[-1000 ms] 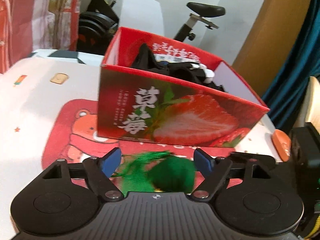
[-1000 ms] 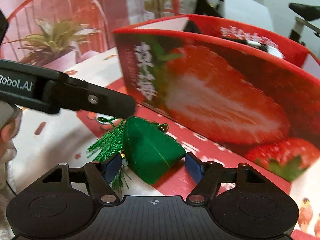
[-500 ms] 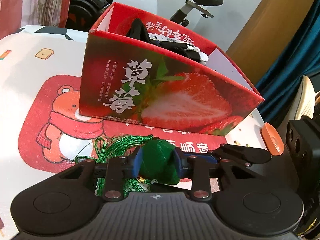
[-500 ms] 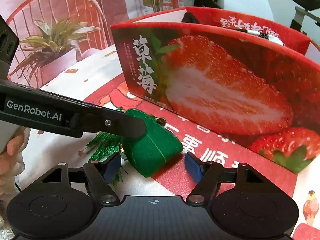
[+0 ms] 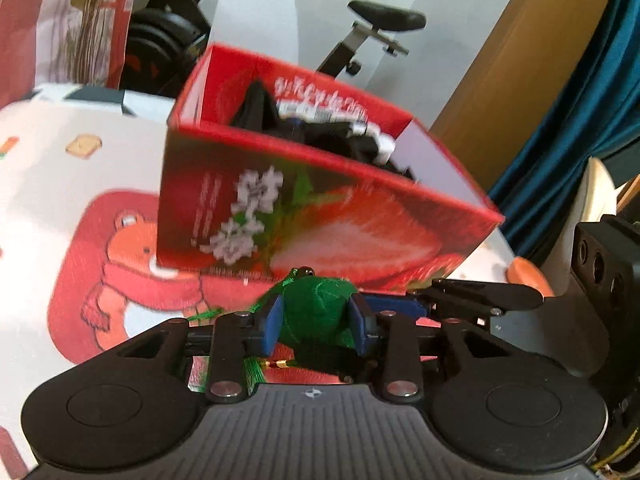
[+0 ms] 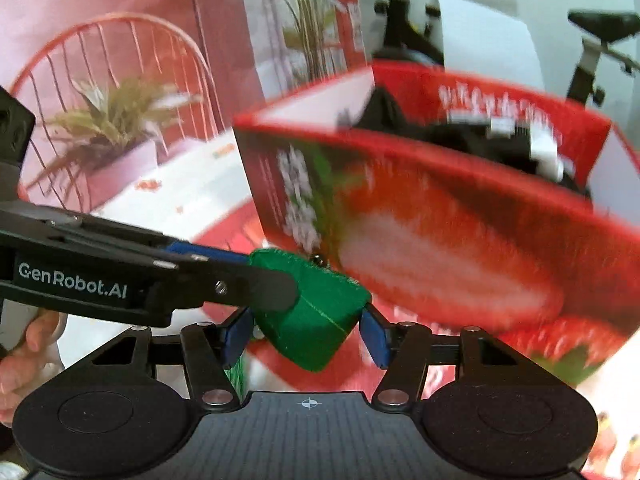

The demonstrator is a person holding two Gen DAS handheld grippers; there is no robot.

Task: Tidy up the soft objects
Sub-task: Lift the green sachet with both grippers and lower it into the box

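A soft green pouch with a green tassel [image 5: 318,312] is clamped between the blue pads of my left gripper [image 5: 317,322] and held off the table in front of the red strawberry box [image 5: 320,216]. In the right wrist view the pouch [image 6: 316,320] sits between my right gripper's [image 6: 306,336] blue pads, which stand close on both sides; I cannot tell whether they touch it. The left gripper's arm [image 6: 120,276] comes in from the left there. The box [image 6: 440,220] holds dark soft items with white parts [image 5: 328,132].
The table has a white cloth with a red bear mat [image 5: 116,264]. An orange object [image 5: 528,276] lies at the right edge. A potted plant [image 6: 116,148], a red wire chair [image 6: 104,64] and an exercise bike [image 5: 376,36] stand behind the table.
My left gripper has lifted the green pouch off the mat, and both views have risen toward the box rim. My right gripper's pads have narrowed around the pouch.
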